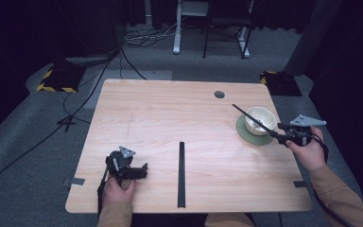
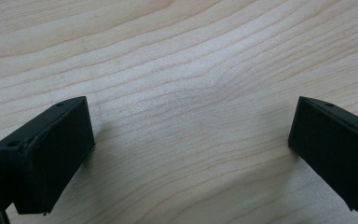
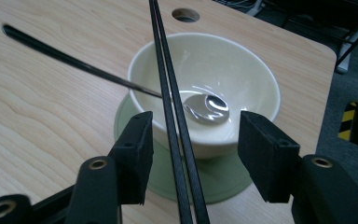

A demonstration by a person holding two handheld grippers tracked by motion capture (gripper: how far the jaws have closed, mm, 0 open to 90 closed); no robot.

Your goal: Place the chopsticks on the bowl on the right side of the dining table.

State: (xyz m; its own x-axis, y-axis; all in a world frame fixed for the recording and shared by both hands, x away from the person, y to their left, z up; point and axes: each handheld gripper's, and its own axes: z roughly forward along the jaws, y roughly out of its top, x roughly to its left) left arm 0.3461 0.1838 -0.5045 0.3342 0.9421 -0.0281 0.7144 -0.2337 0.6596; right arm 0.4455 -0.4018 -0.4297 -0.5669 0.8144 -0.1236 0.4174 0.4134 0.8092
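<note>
Hidden: the chopsticks [image 3: 176,140] run off the bottom edge of the right gripper view, so the hold on them cannot be told.
Chopsticks: at the right of the high view, long axis slanting to the upper left across the bowl [image 1: 261,119].
Bowl: on a green mat [image 1: 246,134], a spoon [image 3: 205,108] lying inside.
Right gripper [image 1: 283,137]: jaws apart either side of the chopsticks.
Left gripper [image 1: 139,171]: spread over bare table [image 1: 170,113].

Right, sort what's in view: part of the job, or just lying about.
In the job: right tool, open; chopsticks between its jaws; bowl; spoon in it; green mat.
Lying about: black strip; left tool, open.
</note>
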